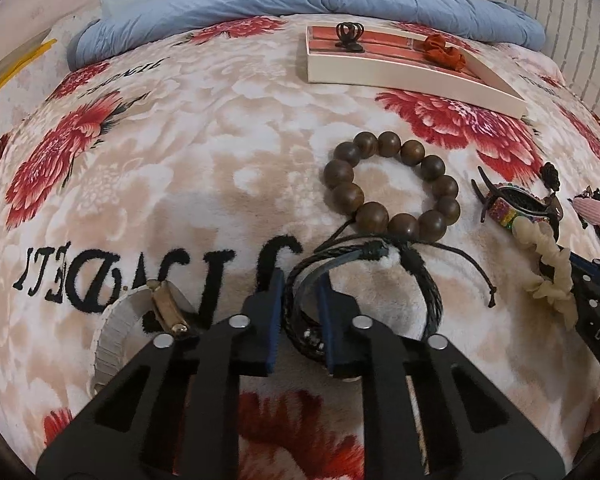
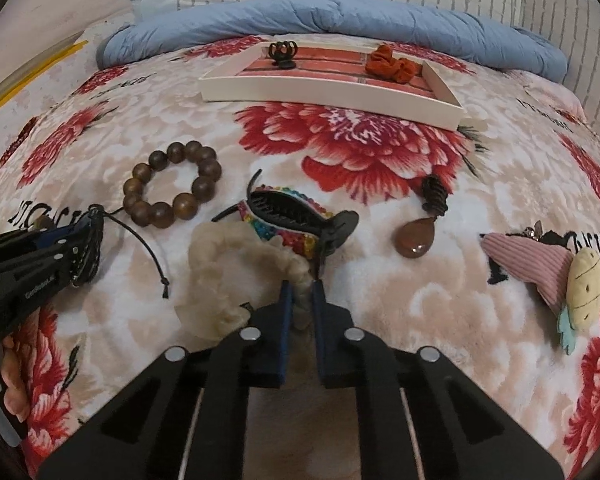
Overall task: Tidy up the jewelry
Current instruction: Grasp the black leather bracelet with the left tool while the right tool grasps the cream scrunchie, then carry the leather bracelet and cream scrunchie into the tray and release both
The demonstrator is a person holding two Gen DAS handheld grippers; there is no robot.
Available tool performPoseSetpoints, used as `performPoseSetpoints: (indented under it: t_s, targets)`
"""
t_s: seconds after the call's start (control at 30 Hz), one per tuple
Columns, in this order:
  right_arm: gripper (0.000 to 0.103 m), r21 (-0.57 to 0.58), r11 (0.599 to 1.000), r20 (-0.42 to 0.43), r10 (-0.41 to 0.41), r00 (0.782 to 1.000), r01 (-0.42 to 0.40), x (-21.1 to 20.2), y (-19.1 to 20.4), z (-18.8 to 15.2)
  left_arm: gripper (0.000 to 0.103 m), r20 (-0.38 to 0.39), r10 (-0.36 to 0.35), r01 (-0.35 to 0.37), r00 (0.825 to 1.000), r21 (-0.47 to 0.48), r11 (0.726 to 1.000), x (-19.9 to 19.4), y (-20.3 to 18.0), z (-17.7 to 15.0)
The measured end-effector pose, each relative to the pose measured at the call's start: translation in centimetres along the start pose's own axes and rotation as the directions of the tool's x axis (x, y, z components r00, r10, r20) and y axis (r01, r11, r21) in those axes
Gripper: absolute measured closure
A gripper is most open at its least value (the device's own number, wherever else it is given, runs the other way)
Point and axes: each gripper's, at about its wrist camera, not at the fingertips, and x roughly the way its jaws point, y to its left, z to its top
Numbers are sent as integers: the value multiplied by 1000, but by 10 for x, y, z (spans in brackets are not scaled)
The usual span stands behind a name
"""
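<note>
My left gripper (image 1: 300, 284) is shut on a black braided leather bracelet (image 1: 420, 276) low over the floral blanket; it also shows in the right wrist view (image 2: 88, 240). My right gripper (image 2: 302, 286) is shut on a cream scrunchie (image 2: 220, 276), which also shows in the left wrist view (image 1: 548, 264). A wooden bead bracelet (image 1: 392, 184) (image 2: 172, 184) lies just beyond. A white tray (image 1: 380, 72) (image 2: 324, 92) at the far side holds a black claw clip (image 2: 282, 54) and an orange scrunchie (image 2: 392, 62).
A rainbow-studded claw clip (image 2: 292, 216), a brown teardrop clip (image 2: 416, 240), and a pink plush clip (image 2: 552, 276) lie on the blanket. A silver watch (image 1: 140, 320) lies left of my left gripper. A blue duvet (image 2: 340, 20) and a brick wall are behind.
</note>
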Motion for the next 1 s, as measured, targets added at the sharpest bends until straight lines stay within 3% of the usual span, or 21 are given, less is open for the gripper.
performPoseSetpoints:
  t_s: [0.57,1.0]
  targets:
    - [94,10,1000,99,0,995,-1,-31,-36,21,98,82,6,-5,997,-17,1000,-26,3,3]
    - [94,33,999,188,33,982,-40,-33,-73,67,98,187,6,4,982,-54,999,-52,1,47]
